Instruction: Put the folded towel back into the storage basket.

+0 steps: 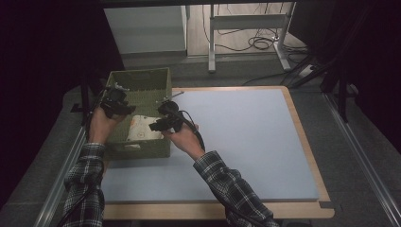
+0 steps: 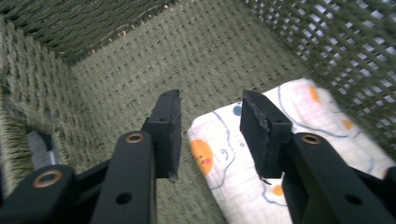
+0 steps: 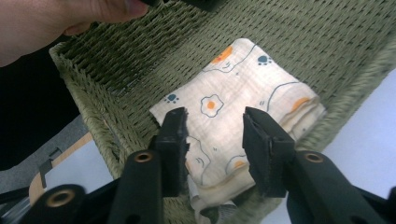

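A folded cream cloth (image 1: 142,128) printed with fried eggs and paw marks lies flat on the floor of a green woven basket (image 1: 142,80) at the table's left. My left gripper (image 1: 116,101) hangs over the basket's left rim. In the left gripper view its jaws (image 2: 210,105) stand apart with nothing between them, and the cloth (image 2: 224,154) lies below and to the right. My right gripper (image 1: 163,120) reaches in from the basket's right side. It (image 3: 212,116) hovers open just above the near end of the cloth (image 3: 233,88), with no pad pressing on it.
The basket sits on a pale blue mat (image 1: 246,142) over a wooden tabletop (image 1: 307,142), with wide free room to its right. A hand (image 3: 46,18) rests at the basket's far rim. Beyond the table stand metal desk legs (image 1: 212,42) and floor cables (image 1: 260,42).
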`<state>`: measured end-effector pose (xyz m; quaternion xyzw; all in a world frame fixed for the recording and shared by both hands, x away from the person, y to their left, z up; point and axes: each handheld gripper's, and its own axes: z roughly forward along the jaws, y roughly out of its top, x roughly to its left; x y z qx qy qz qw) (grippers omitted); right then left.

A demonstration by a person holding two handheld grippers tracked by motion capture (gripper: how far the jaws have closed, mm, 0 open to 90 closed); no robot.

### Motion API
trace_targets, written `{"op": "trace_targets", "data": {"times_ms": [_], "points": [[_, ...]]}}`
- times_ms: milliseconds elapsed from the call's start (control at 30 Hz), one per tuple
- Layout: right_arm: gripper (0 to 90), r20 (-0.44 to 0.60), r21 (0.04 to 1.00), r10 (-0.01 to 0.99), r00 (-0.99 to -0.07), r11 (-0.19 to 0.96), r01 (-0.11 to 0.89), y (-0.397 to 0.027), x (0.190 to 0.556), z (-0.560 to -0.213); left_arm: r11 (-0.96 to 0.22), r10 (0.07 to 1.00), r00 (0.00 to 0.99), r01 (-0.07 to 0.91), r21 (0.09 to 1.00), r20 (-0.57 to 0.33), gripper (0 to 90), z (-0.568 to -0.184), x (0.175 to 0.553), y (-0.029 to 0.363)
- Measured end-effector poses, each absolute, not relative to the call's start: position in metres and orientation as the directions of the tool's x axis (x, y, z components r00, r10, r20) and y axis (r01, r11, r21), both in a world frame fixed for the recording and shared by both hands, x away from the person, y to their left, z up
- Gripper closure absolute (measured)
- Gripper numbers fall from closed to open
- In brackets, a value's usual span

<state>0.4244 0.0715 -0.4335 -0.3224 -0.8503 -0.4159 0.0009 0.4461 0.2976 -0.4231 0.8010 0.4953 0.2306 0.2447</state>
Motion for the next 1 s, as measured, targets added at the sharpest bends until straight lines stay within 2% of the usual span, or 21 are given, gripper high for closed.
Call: {"op": "trace_targets", "data": {"times_ms": [467,1000], "points": [[37.6,0.159,0.768,0.512,-0.844,0.473,0.432,0.049,0.415,-0.413,-0.341,0.905,0.426,0.71,0.616,0.011,29.9,-0.428,0.448,0.283],[23.0,0.124,0.759,0.502,-0.856,0.508,0.408,0.015,0.413,-0.416,-0.344,0.879,0.472,0.726,0.596,-0.068,15.8,-0.428,0.447,0.263]]}}
